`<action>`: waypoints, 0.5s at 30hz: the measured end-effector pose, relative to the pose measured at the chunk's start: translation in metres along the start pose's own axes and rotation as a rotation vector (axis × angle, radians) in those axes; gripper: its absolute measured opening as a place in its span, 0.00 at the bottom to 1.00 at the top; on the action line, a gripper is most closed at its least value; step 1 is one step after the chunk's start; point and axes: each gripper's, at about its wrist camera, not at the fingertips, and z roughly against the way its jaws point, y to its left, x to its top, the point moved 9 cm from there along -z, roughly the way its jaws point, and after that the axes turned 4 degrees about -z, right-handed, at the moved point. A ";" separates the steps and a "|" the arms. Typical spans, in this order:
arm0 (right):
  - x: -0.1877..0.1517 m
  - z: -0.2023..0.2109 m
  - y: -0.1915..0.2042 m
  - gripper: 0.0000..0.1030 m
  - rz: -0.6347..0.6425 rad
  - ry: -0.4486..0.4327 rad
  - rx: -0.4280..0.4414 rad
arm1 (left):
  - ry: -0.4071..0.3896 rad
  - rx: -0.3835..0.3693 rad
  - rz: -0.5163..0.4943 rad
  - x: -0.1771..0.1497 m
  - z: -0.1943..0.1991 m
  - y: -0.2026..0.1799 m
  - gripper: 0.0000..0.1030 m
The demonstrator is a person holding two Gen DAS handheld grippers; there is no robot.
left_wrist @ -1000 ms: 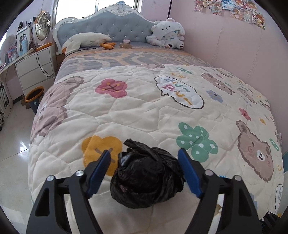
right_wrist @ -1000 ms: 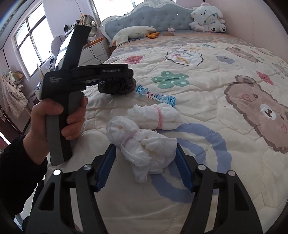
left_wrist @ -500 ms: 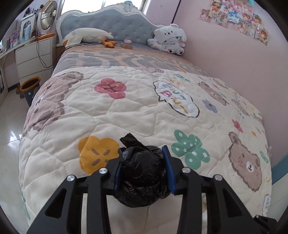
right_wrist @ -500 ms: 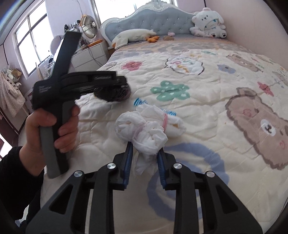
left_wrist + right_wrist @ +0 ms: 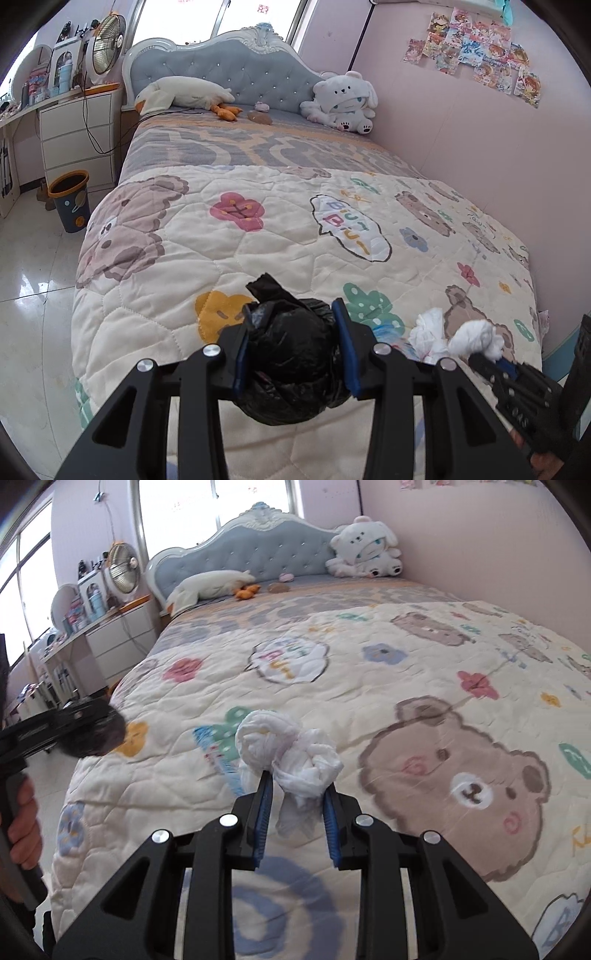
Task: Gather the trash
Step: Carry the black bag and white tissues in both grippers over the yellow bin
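The left claw is now clamped on the black bag, its blue pads pressed into both sides where a second ago they stood wide of it; the bag hangs clear of the quilt near the foot of the bed. The right claw has likewise gone from open to closed on the white knotted bundle, pinching its lower tail, and the bundle has come up off the quilt with it. A blue-and-white wrapper lies on the quilt just behind the bundle, uncollected. Both pieces of trash look secured and lifted, so the pick-up step seems done for these two. What remains, as I judge it, is carrying them to the orange-rimmed bin on the floor beside the bed, then coming back for the wrapper.
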 end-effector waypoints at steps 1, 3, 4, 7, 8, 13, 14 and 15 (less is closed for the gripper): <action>0.005 0.003 -0.006 0.24 0.000 -0.016 -0.016 | -0.003 -0.001 -0.002 0.000 0.004 -0.002 0.36; 0.012 0.008 -0.015 0.24 -0.011 -0.037 -0.030 | -0.014 0.003 -0.014 0.002 0.013 -0.006 0.36; 0.017 0.013 -0.020 0.24 -0.017 -0.051 -0.037 | -0.019 0.001 -0.017 0.002 0.017 -0.008 0.36; 0.026 0.028 -0.030 0.24 -0.022 -0.089 -0.056 | -0.033 -0.005 -0.026 0.005 0.034 -0.016 0.36; 0.029 0.035 -0.033 0.24 -0.028 -0.100 -0.054 | -0.040 -0.008 -0.027 0.005 0.040 -0.019 0.36; 0.036 0.074 -0.042 0.24 -0.039 -0.153 -0.035 | -0.063 -0.022 -0.037 0.004 0.067 -0.036 0.36; 0.037 0.083 -0.043 0.24 -0.038 -0.163 -0.031 | -0.068 -0.025 -0.041 0.004 0.073 -0.041 0.36; 0.037 0.091 -0.042 0.24 -0.036 -0.173 -0.028 | -0.073 -0.025 -0.046 0.003 0.078 -0.045 0.36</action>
